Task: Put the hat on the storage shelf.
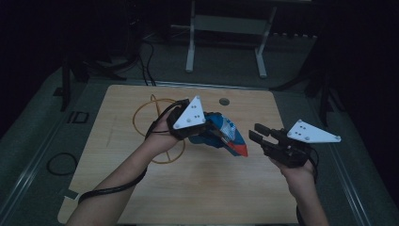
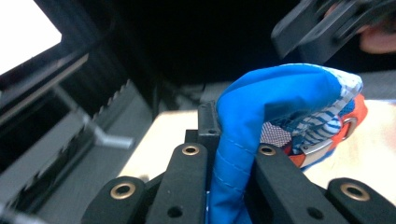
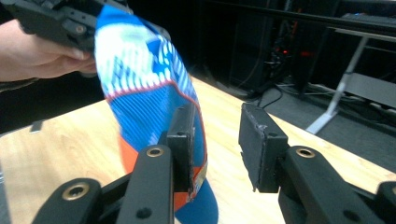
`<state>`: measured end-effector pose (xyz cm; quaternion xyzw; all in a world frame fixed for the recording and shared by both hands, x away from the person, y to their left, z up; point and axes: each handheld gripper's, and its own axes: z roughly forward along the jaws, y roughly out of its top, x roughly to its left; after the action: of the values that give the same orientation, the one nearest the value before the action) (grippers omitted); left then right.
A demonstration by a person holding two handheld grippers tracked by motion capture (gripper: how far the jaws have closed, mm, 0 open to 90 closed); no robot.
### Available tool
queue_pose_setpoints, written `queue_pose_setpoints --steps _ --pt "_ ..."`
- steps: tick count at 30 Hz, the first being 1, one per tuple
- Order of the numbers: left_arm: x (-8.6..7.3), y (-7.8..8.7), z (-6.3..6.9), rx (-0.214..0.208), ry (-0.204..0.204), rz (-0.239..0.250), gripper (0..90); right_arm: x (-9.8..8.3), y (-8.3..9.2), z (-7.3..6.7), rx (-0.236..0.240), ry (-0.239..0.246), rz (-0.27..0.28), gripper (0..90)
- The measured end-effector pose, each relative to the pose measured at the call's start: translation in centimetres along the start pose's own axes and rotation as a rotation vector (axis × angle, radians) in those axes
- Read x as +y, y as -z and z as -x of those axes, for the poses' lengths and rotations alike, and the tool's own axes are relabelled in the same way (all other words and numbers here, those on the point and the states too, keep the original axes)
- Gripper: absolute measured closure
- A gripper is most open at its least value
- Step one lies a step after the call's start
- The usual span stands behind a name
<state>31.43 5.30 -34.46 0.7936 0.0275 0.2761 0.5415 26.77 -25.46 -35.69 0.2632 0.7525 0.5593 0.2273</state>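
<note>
Over the middle of the wooden table (image 1: 202, 188), held off the surface: a blue, white and orange cloth bag (image 1: 225, 134), clamped at its blue edge in the left gripper (image 2: 231, 154), jaws pressed tight on the fabric. Hanging from that grip toward 4 o'clock in the high view, orange tip lowest. At 3 o'clock from the bag, just beside the tip: the right gripper (image 1: 258, 132), jaws apart, nothing pinched between them. In the right gripper view, bag behind the left jaw. Behind the left hand (image 1: 161, 134), at 9 o'clock: a yellow cord loop (image 1: 141, 120) lying flat on the table.
</note>
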Motion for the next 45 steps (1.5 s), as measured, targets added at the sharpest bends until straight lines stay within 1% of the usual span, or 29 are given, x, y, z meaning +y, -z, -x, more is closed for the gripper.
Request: queue_pose_setpoints --steps 2,3,4,5,7,8,9,10,11,13,15,16,17,19,21,23,24,26,28,29,31,32,34,37,38,41,42,44,45 --pt "-0.3 0.5 -0.2 -0.02 -0.007 0.043 88.6 0.0 0.0 -0.2 0.011 0.004 -0.001 65.1" --pt "-0.5 0.7 -0.4 -0.038 0.008 0.064 88.6 0.0 0.0 -0.3 0.023 0.005 0.001 65.2" --pt "-0.6 0.9 -0.5 -0.046 0.008 0.083 88.6 0.0 0.0 -0.5 0.034 0.01 0.001 65.1" --pt "-0.8 1.0 -0.6 -0.042 0.007 0.092 88.6 0.0 0.0 -0.6 0.039 0.009 0.004 65.2" --pt "-1.0 1.4 -0.8 -0.057 0.003 0.112 88.5 0.1 0.1 -0.9 0.061 0.012 0.007 65.1" --pt "-1.0 1.4 -0.8 -0.057 0.003 0.112 88.5 0.1 0.1 -0.9 0.061 0.012 0.007 65.1" --pt "-1.2 1.8 -0.9 -0.085 -0.005 0.141 88.5 0.1 0.1 -1.1 0.065 0.014 0.009 65.2" --pt "-1.2 2.0 -0.9 -0.101 -0.027 0.165 88.5 0.2 0.1 -1.3 0.075 0.016 0.009 65.2" --pt "-1.3 2.3 -1.0 -0.116 -0.047 0.181 88.4 0.2 0.1 -1.4 0.085 0.016 0.009 65.2" --pt "-1.3 2.6 -1.0 -0.162 -0.069 0.209 88.4 0.2 0.1 -1.6 0.105 0.007 0.013 65.6" --pt "-1.3 3.0 -1.0 -0.211 -0.087 0.233 88.4 0.3 0.1 -1.9 0.116 0.01 0.012 65.6" --pt "-1.3 3.1 -0.9 -0.228 -0.1 0.248 88.3 0.4 0.1 -2.1 0.125 0.012 0.013 66.2" --pt "-1.2 3.2 -0.9 -0.242 -0.1 0.256 88.3 0.4 0.1 -2.3 0.132 0.015 0.014 66.2" --pt "-1.2 3.4 -0.8 -0.284 -0.094 0.291 88.3 0.5 0.1 -2.7 0.143 0.022 0.011 66.2" --pt "-1.3 3.6 -0.8 -0.314 -0.076 0.324 88.3 0.4 -0.1 -3.2 0.164 0.032 0.006 66.2" --pt "-1.3 3.9 -0.8 -0.345 -0.052 0.37 88.2 0.4 -0.3 -3.7 0.19 0.036 0.002 65.1" --pt "-1.4 4.0 -0.9 -0.377 -0.037 0.406 88.2 0.3 -0.4 -4.1 0.202 0.037 0.0 63.8" --pt "-1.6 4.0 -1.0 -0.412 -0.007 0.451 88.2 0.1 -0.7 -4.8 0.225 0.057 -0.01 59.1" --pt "-1.6 4.1 -1.0 -0.424 0.002 0.475 88.2 -0.1 -1.0 -5.6 0.25 0.063 -0.017 56.3" --pt "-1.7 4.1 -1.0 -0.453 0.008 0.491 88.2 -0.1 -1.1 -5.9 0.267 0.066 -0.02 55.6" --pt "-1.6 4.1 -0.8 -0.468 -0.003 0.501 88.2 0.0 -1.2 -6.5 0.282 0.076 -0.018 54.7" --pt "-1.6 4.1 -0.7 -0.483 -0.003 0.508 88.2 0.2 -1.3 -6.7 0.29 0.078 -0.013 54.0" --pt "-1.6 4.0 -0.5 -0.486 -0.008 0.511 88.2 0.4 -1.6 -6.9 0.3 0.075 -0.007 53.2" --pt "-1.5 3.8 -0.2 -0.496 -0.006 0.52 88.1 0.7 -2.4 -7.4 0.291 0.091 -0.008 52.2" --pt "-1.4 3.8 0.0 -0.492 -0.008 0.519 88.1 0.7 -2.7 -7.4 0.289 0.092 -0.013 51.4" --pt "-1.3 3.8 0.2 -0.485 -0.021 0.514 88.1 0.7 -3.4 -7.5 0.295 0.078 -0.015 52.5" --pt "-1.3 3.8 0.1 -0.479 -0.018 0.505 88.1 0.7 -3.5 -7.5 0.296 0.077 -0.014 61.0" --pt "-1.4 3.8 0.1 -0.493 -0.015 0.517 88.1 0.8 -3.6 -7.5 0.295 0.076 -0.001 67.4" --pt "-1.5 3.8 0.1 -0.485 -0.008 0.514 88.1 0.8 -3.6 -7.5 0.298 0.074 -0.001 77.4"
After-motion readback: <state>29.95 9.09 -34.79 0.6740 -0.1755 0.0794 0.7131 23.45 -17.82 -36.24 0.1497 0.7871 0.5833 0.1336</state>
